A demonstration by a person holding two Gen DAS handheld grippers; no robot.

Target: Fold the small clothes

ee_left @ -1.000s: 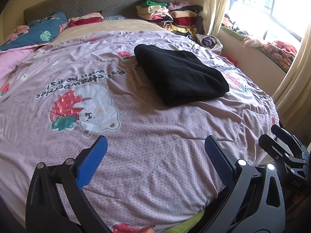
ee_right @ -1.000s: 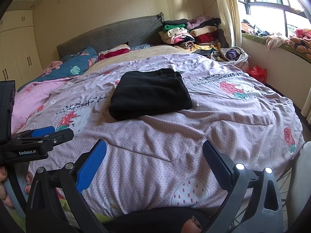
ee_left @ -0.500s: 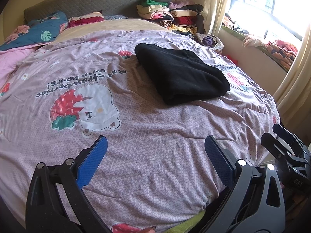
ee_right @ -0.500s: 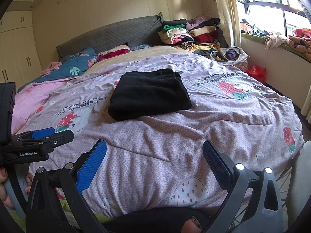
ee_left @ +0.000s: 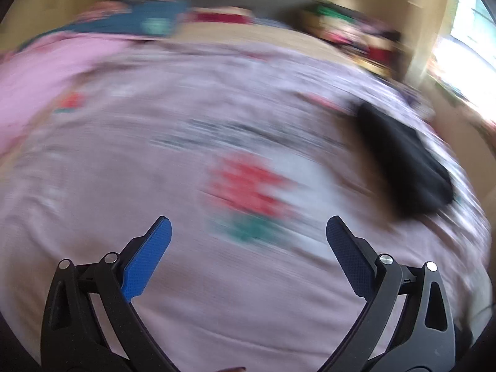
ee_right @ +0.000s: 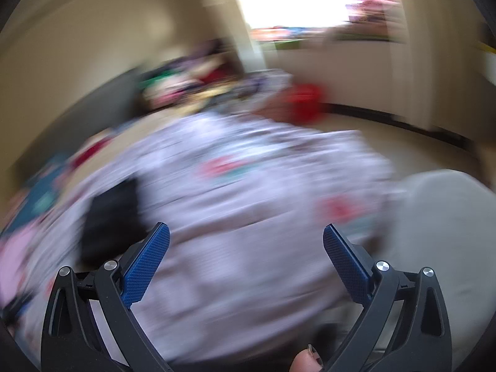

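Above the bed (ee_left: 217, 294), both views badly blurred, the left claw (ee_left: 248, 232) and right claw (ee_right: 246, 238) gape wide, holding nothing. Folded black clothes (ee_left: 403, 161) lie on the quilt, well apart from either claw.

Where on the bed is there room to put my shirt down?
The quilt is bare between the folded black garment and the pink bedding. The corner by the headboard is crowded with a pile of clothes.
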